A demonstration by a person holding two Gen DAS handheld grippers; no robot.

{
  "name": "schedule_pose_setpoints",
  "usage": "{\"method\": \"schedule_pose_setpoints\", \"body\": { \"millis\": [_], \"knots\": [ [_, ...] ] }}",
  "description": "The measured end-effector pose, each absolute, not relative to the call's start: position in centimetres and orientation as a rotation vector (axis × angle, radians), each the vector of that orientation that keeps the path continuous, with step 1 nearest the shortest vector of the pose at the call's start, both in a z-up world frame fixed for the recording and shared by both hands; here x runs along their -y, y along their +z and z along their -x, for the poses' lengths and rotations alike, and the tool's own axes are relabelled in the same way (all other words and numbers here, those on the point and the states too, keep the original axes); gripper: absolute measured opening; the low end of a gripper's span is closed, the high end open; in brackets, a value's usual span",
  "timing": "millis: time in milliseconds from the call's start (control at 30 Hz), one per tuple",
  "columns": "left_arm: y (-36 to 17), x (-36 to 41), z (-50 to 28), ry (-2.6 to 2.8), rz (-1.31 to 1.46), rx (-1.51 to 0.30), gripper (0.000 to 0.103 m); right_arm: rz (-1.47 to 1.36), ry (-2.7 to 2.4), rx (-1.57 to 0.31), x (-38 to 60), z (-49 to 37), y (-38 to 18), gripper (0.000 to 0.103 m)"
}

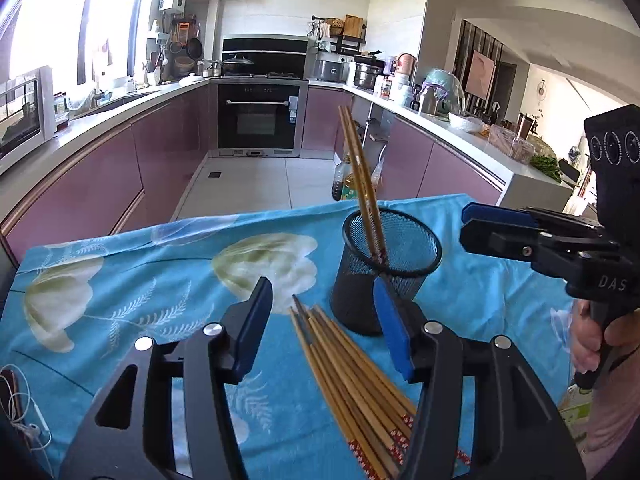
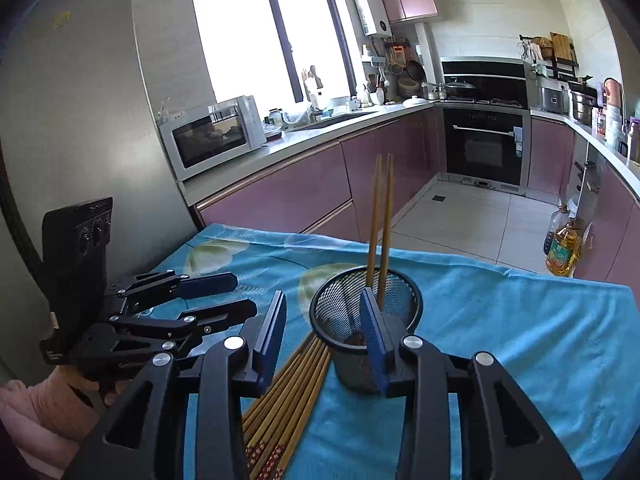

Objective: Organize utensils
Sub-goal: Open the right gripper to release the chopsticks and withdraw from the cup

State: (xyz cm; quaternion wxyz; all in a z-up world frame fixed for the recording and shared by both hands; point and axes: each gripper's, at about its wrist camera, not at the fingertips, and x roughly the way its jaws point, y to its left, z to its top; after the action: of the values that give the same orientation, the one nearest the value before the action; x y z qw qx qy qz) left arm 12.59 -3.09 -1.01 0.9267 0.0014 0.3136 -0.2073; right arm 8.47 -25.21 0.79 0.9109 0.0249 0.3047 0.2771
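Kitchen with mauve cabinets, a built-in oven (image 1: pixel 259 116) at the far end and a microwave (image 2: pixel 212 136) on the counter; in the foreground, a table under a blue floral cloth (image 1: pixel 120 280). On the cloth: one black mesh holder (image 1: pixel 384 268), upright, containing two chopsticks (image 1: pixel 360 176) that lean against its rim, patterned ends down. Just beside its base: a bundle of loose chopsticks (image 1: pixel 344 368), flat on the cloth and fanned, not yet sorted. Left gripper (image 1: pixel 324 328): jaws apart, nothing between the pads, poised over the bundle's tips. Right gripper (image 2: pixel 326 340): jaws partly apart, empty, near the holder's rim. Risks, as judged: the holder looks light and top-heavy with its tall leaning contents, so a nudge from either finger could tip it; a grab at the fanned bundle may catch several sticks unevenly and scatter them off the cloth.
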Motion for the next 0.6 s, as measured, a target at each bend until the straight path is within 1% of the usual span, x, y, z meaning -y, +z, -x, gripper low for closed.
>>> {"method": "schedule_pose_setpoints", "body": {
  "millis": [333, 600],
  "knots": [
    [-8.4, 1.2, -9.5, -0.379, -0.015, -0.839, 0.054, -0.042, 0.567, -0.822, 23.9, -6.3, -5.7, 0.037],
    [-10.5, 2.8, -9.1, -0.406, -0.035, -0.903, 0.054, -0.060, 0.537, -0.871, 23.8, -5.9, -8.0, 0.037]
  ]
}}
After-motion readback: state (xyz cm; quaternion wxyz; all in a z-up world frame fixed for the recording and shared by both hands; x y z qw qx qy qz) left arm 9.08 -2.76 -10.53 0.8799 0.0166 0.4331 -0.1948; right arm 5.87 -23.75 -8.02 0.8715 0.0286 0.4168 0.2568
